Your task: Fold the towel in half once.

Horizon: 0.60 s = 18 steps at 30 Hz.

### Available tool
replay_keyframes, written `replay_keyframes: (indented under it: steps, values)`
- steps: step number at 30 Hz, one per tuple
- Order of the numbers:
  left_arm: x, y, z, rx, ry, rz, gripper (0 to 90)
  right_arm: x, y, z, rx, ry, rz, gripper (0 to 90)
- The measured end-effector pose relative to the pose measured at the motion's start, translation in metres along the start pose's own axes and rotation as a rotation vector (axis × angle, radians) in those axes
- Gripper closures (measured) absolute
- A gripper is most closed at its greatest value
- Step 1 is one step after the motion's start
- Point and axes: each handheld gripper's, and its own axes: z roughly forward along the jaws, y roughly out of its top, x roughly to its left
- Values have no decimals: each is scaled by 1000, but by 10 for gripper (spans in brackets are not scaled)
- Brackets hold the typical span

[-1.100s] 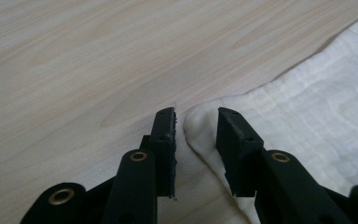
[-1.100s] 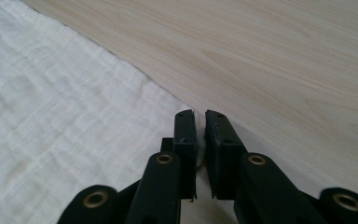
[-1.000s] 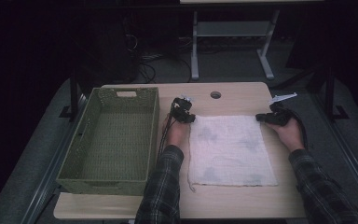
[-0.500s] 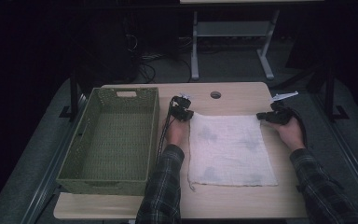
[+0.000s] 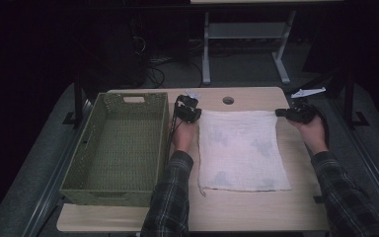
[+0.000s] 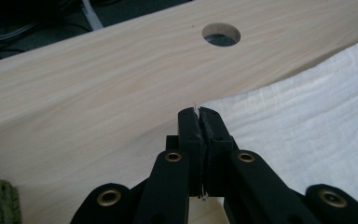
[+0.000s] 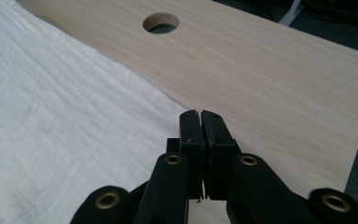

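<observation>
The white cloth (image 5: 241, 150) lies flat on the counter (image 5: 256, 210) beside the green basket (image 5: 121, 148) — the left gripper (image 5: 193, 114) and right gripper (image 5: 282, 113) each pinch one far corner, jaws squeezed tight.

I see a white cloth (image 5: 241, 150) spread flat on the table (image 5: 256, 210), roughly square, of thin crinkled weave with faint grey patches. Its near edge lies towards me, with a small thread hanging at the near left corner. Its two far corners are pinched, the far left one in my left tongs (image 6: 198, 122) and the far right one in my right tongs (image 7: 200, 122), and the far edge stretches straight between them.
</observation>
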Motion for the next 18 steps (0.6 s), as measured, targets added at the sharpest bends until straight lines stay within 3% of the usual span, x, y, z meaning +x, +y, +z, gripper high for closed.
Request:
replay_keyframes:
  steps: [4, 13, 18]
  values:
    - [-4, 1, -9, -5, 9, 0, 881, 4, 0, -4, -11, 8, -10, 878]
    - [-12, -7, -28, -15, -26, -11, 880, 16, -7, -24, -53, 16, -30, 878]
    - [-21, -15, -38, -18, -25, 5, 880, 22, -14, -33, -56, 19, -39, 878]
